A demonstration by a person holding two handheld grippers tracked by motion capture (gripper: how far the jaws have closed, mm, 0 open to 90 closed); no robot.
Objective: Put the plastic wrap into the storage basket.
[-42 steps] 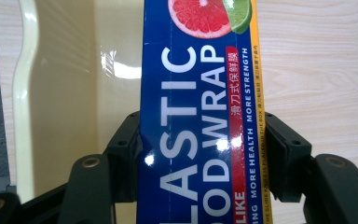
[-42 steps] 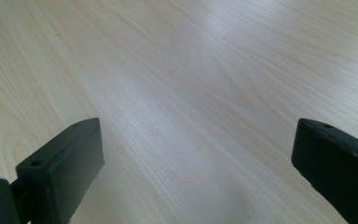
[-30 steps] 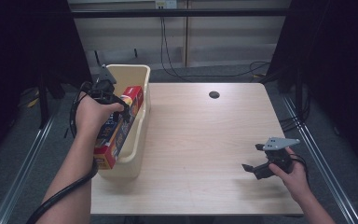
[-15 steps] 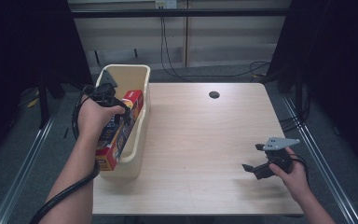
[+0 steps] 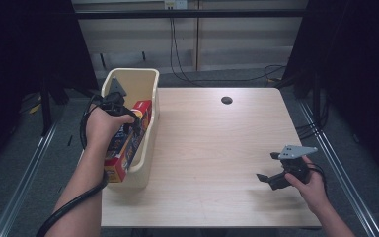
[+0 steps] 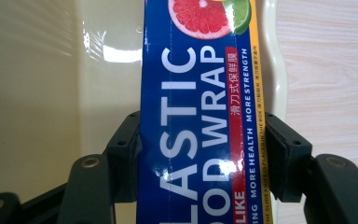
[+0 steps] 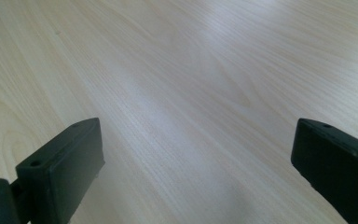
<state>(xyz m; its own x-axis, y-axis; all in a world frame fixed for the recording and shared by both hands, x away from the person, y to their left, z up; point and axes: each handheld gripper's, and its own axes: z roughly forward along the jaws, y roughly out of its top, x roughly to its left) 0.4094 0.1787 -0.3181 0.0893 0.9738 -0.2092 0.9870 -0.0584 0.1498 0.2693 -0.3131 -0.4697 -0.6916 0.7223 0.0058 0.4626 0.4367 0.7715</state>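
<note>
At the table's left edge, the left gripper (image 5: 120, 111) is pinching a box of plastic wrap (image 5: 127, 143) across its narrow width; in the left gripper view the two black jaws are pressing on the box's (image 6: 200, 121) long blue sides, with the printed lettering running lengthwise between them.

Position: the box is sitting tilted in a cream bin (image 5: 145, 81), its lower end down toward the near end of the bin, its upper red end leaning against the bin's right wall.

Long axis: running along the bin's length, roughly away from the person, and straight ahead from the gripper along its jaws.

Nearer hand: the left one, already on the box. The right gripper (image 5: 271, 170) is resting well apart at the near right of the table (image 5: 217, 143), jaws spread wide over bare wood, with nothing between them.

Judgement: any lift or lowering is likely turning on keeping the box's long axis in line with the bin, so its ends are clearing the walls.
</note>
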